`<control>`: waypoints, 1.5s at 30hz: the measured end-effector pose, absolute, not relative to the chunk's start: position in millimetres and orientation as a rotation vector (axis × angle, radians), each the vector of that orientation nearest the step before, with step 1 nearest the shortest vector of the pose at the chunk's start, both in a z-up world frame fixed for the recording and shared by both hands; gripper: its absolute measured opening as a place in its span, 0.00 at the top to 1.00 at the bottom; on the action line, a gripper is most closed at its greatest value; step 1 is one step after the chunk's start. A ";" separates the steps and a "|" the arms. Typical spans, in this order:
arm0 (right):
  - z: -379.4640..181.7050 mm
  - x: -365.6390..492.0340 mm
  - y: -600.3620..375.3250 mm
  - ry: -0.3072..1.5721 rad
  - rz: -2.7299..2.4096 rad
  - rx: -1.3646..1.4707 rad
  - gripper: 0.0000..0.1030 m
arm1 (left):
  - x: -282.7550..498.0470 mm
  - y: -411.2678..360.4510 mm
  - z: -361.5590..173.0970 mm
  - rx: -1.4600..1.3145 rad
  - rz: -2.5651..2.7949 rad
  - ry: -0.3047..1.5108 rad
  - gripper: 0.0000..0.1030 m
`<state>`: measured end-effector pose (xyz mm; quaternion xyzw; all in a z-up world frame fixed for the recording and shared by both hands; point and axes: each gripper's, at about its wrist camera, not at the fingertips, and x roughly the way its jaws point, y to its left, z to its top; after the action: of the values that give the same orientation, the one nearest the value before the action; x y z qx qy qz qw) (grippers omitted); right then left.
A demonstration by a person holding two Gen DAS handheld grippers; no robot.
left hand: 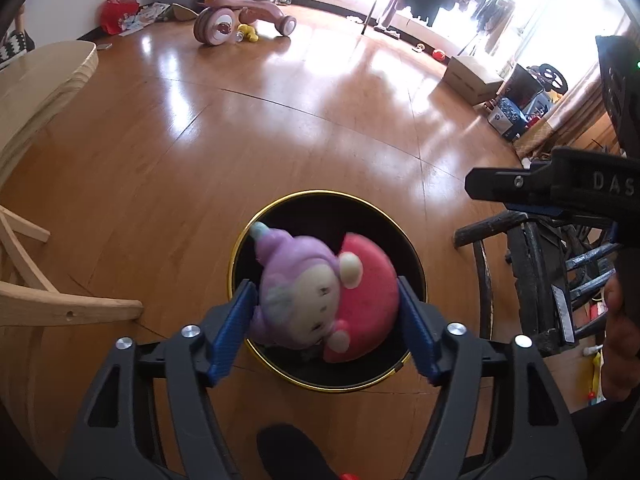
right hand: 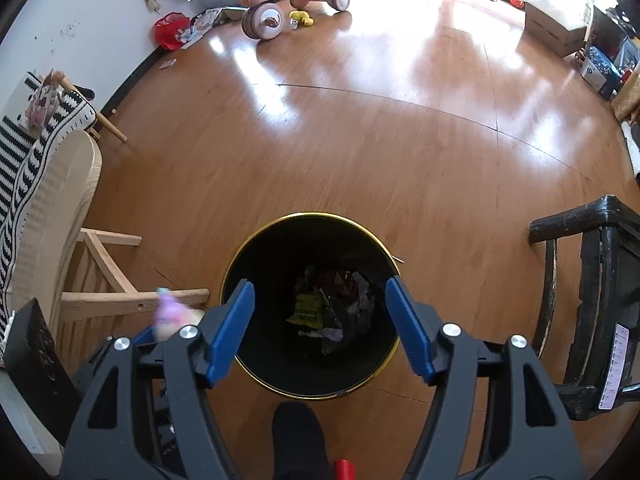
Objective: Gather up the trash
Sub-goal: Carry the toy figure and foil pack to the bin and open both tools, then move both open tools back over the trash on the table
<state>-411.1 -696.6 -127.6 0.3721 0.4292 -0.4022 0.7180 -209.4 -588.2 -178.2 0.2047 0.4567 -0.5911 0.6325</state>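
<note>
The right gripper (right hand: 320, 328) hangs with jaws wide apart over a black bin (right hand: 256, 344) holding crumpled trash (right hand: 328, 312). A blurred purple toy (right hand: 170, 314) shows at near left, a pink tricycle (right hand: 280, 4) far across the floor (right hand: 380, 140).

At the top of my view a pink tricycle (right hand: 276, 4) stands on the wooden floor (right hand: 360, 140); a pale wooden chair (right hand: 80, 240) sits left.

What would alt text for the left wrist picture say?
The left gripper holds a purple and pink plush toy between its blue pads, above a black bin with a gold rim on a wooden floor. A pink tricycle stands far behind.
</note>
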 end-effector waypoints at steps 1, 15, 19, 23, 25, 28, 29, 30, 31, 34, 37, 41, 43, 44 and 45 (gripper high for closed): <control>-127.6 -410.2 -696.6 0.951 -0.887 0.821 0.35 | -209.4 -586.8 -178.6 0.467 -1.354 1.041 0.25; -95.5 -341.6 -665.8 0.893 -0.780 0.696 0.35 | -135.9 -525.1 -126.5 0.344 -1.188 0.985 0.13; -77.7 -287.3 -632.9 0.853 -0.677 0.630 0.33 | -90.3 -471.7 -93.5 0.283 -1.066 0.942 0.13; -62.1 -218.2 -579.1 0.822 -0.526 0.562 0.32 | -37.7 -393.3 -61.3 0.214 -0.911 0.895 0.11; -57.2 -186.5 -551.2 0.816 -0.452 0.534 0.32 | -14.8 -354.2 -51.9 0.184 -0.838 0.880 0.11; -51.9 -135.1 -501.8 0.824 -0.338 0.496 0.32 | 23.1 -281.7 -37.7 0.126 -0.705 0.863 0.11; -50.2 -116.9 -481.1 0.826 -0.296 0.481 0.32 | 33.9 -259.1 -34.4 0.109 -0.663 0.858 0.11; -47.8 -98.7 -459.8 0.826 -0.251 0.464 0.32 | 46.1 -232.0 -30.9 0.090 -0.606 0.852 0.11; -45.7 -85.5 -444.8 0.826 -0.221 0.450 0.32 | 55.5 -209.9 -28.4 0.072 -0.560 0.848 0.11; -43.0 -43.5 -383.6 0.829 -0.104 0.390 0.32 | 81.6 -140.1 -27.6 0.004 -0.427 0.859 0.11; -45.5 -9.7 -323.0 0.837 0.010 0.339 0.32 | 105.9 -77.7 -31.9 -0.051 -0.299 0.874 0.11; -53.8 29.0 -244.2 0.844 0.160 0.275 0.32 | 129.3 -17.2 -42.0 -0.106 -0.176 0.894 0.11; -58.6 39.4 -214.5 0.844 0.207 0.231 0.32 | 135.4 11.5 -48.5 -0.138 -0.139 0.908 0.11; -62.2 48.5 -194.9 0.843 0.234 0.201 0.32 | 137.5 20.1 -52.5 -0.146 -0.128 0.915 0.11; -63.9 53.7 -182.7 0.839 0.246 0.190 0.32 | 139.3 28.4 -55.8 -0.151 -0.117 0.923 0.11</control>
<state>53.7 -182.7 -63.9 0.0918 0.4055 0.1192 0.9016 139.3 28.4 -55.8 -0.0727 0.4445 -0.0562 0.8910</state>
